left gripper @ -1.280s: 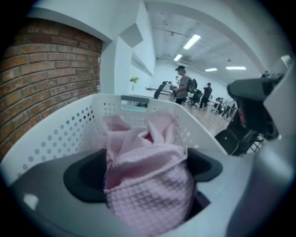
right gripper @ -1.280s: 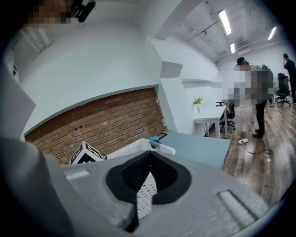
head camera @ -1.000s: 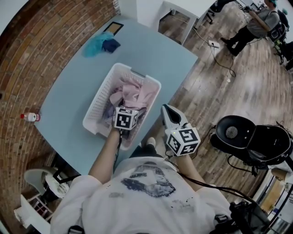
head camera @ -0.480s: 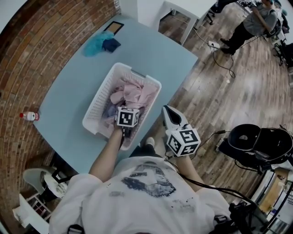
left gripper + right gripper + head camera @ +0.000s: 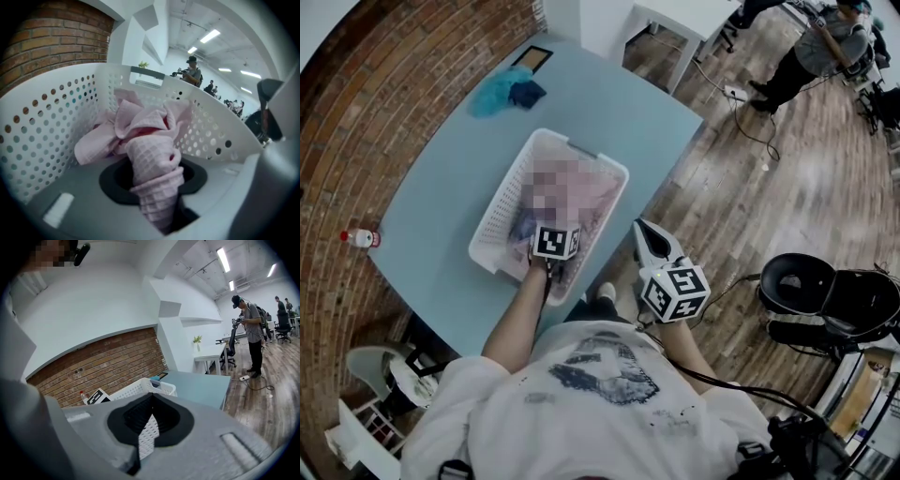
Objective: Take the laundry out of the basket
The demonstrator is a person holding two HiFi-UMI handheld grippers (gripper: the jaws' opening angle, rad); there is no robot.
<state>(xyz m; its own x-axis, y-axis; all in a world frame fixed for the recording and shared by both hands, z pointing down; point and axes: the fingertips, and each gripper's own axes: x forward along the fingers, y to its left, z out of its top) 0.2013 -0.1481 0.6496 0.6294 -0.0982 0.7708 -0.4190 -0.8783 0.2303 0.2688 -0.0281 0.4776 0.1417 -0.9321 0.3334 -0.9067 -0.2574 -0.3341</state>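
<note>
Laundry gripped.
Your left gripper [image 5: 157, 204], jaws just closing, pinches pink cloth [image 5: 149, 157] in the basket [image 5: 44, 140]; right gripper [image 5: 147, 430] jaws seem pressed together.

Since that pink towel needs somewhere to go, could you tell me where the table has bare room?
The table is bare between the basket and the teal cloths, from the basket to the far right corner, and left of it up to the bottle. The basket itself is crowded.

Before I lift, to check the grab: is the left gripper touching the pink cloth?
Touching. Left gripper view: the left gripper, jaws just closing, pinches the pink cloth.
</note>
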